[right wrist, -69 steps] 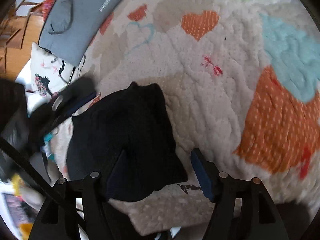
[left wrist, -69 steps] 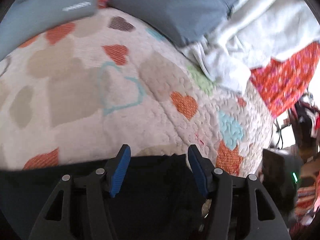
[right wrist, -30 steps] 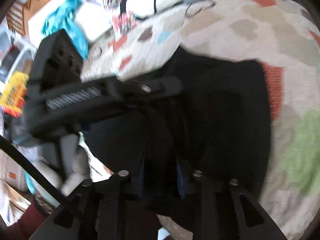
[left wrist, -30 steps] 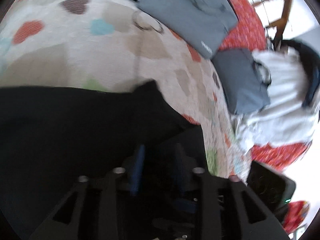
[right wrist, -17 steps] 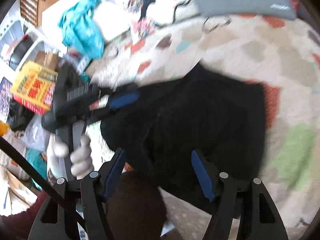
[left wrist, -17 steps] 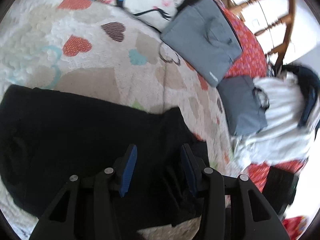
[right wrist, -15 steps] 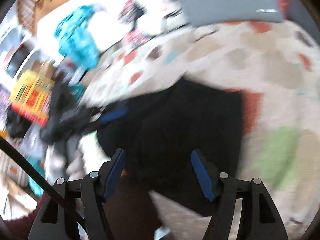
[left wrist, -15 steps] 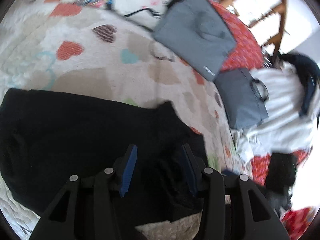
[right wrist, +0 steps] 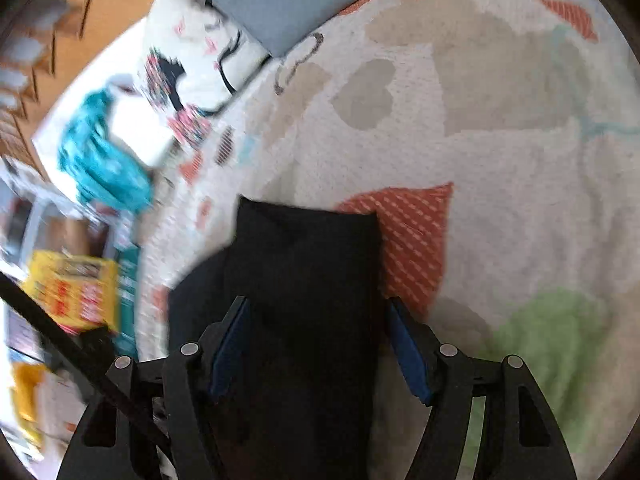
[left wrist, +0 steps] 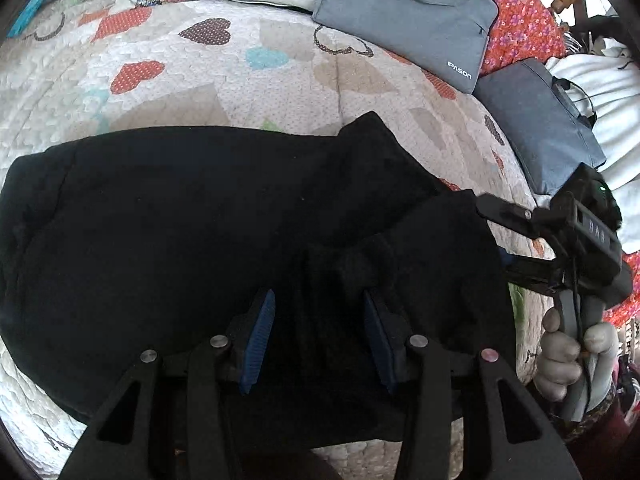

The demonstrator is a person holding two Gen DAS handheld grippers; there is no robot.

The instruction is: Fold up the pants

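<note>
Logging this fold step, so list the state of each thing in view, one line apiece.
Black pants: folded over, lying on the heart quilt.
Left hand-held gripper: open, over the pants.
Right hand-held gripper: open, pants between its fingers.
Light grey laptop bag: closed, flat on the bed.
Dark grey bag: closed, lying flat.

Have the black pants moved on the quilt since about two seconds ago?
Yes. The black pants now spread up the heart quilt toward the grey laptop bag.
</note>
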